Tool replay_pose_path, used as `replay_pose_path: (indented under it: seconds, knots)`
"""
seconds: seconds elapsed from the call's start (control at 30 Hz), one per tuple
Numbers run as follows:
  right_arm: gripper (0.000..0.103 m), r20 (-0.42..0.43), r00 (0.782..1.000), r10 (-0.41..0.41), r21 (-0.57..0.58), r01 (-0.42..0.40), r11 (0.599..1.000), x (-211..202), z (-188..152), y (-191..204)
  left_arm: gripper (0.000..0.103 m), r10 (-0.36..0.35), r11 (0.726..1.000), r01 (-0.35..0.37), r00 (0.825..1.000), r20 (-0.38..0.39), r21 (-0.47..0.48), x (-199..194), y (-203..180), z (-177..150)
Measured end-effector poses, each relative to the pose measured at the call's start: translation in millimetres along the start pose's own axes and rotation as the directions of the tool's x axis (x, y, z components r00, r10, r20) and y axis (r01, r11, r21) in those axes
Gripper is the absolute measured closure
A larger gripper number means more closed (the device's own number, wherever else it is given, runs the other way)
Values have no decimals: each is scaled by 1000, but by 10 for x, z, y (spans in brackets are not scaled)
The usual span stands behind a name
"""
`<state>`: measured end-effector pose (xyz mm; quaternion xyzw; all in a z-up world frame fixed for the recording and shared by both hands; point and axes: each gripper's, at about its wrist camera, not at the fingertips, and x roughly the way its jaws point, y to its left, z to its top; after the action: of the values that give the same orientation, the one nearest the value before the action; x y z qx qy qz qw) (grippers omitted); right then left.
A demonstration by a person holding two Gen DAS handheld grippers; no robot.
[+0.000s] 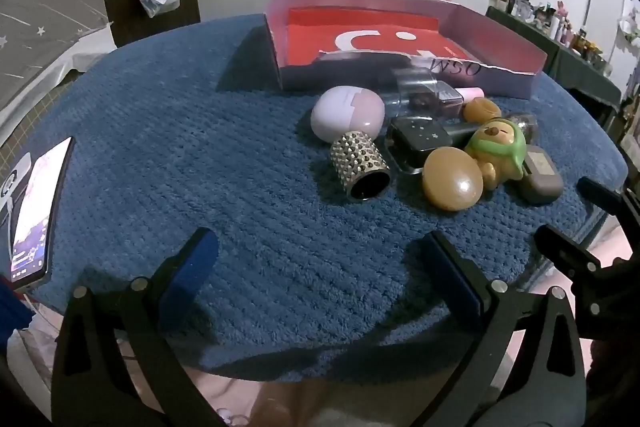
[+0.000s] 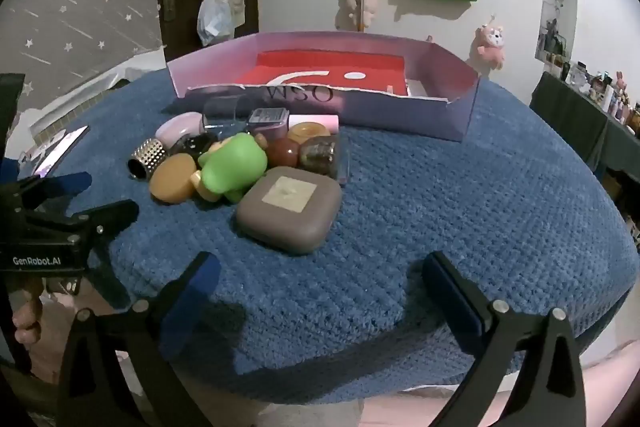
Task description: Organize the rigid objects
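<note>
A heap of small rigid objects lies on the blue mat [image 1: 200,147]: a studded metal tube [image 1: 359,163], a pale pink case [image 1: 347,113], a tan disc [image 1: 453,179], a green-hooded bear figure [image 1: 498,147], a black box [image 1: 420,143] and a grey square case [image 2: 290,207]. Behind them stands a pink open box [image 1: 496,39] with a red floor; it also shows in the right wrist view [image 2: 464,95]. My left gripper [image 1: 320,267] is open and empty, in front of the heap. My right gripper [image 2: 320,287] is open and empty, just before the grey case.
A lit phone [image 1: 36,211] lies at the mat's left edge. The left gripper's body [image 2: 60,227] shows at the left of the right wrist view. A cluttered shelf [image 1: 560,27] stands at the right, and bags and toys hang on the wall behind.
</note>
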<state>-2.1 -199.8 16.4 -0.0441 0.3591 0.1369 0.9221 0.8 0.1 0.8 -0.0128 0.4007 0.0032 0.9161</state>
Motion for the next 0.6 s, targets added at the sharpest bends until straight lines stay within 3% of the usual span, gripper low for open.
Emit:
replay_pose_path:
  seconds: [0.23,0.5,0.6]
  knots:
    - [0,45,999,-11,-5,11,1000,-23,-35,19,0,9,1000,-9,1000,8,8,-93,-63,58]
    - [0,36,999,-18,-7,18,1000,-36,-61,-115,0,6,1000,-6,1000,6,-5,-1,0,-13]
    - [0,45,999,-24,-5,25,1000,-25,-39,14,0,5,1000,-5,1000,5,-5,-1,1,-16]
